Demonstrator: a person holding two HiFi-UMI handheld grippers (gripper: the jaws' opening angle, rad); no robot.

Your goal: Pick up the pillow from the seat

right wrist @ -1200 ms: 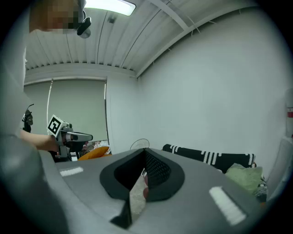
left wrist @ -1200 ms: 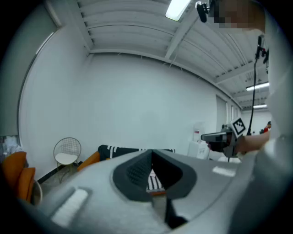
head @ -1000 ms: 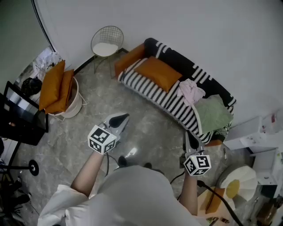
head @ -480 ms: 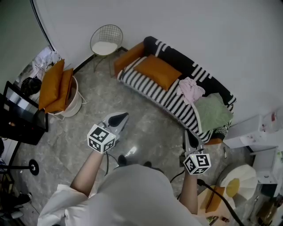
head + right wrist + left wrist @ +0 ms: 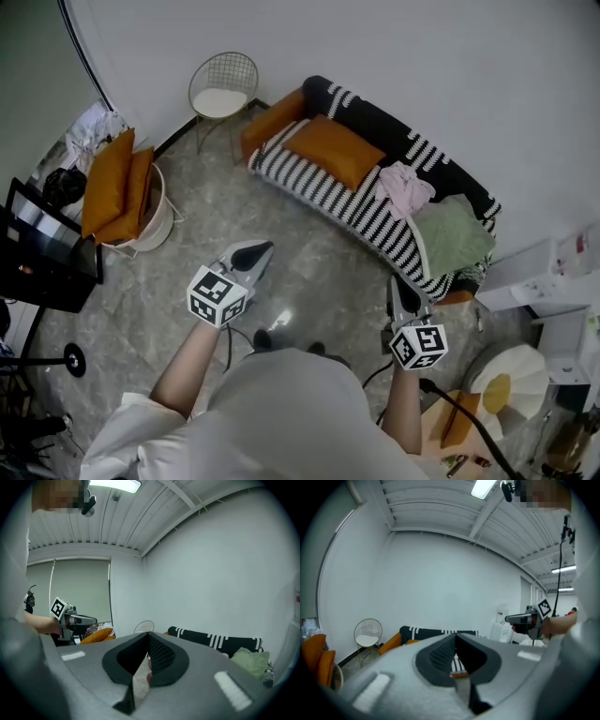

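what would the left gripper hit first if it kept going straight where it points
Probably the front edge of the striped sofa, near the orange pillow; only floor lies between, though depth is unclear.

Studio-like room; striped sofa (image 5: 370, 202), monitor (image 5: 42, 258), bare white walls.

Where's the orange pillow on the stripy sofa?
In the head view, the orange pillow lies toward the left end of the striped sofa, beside the pink cloth.
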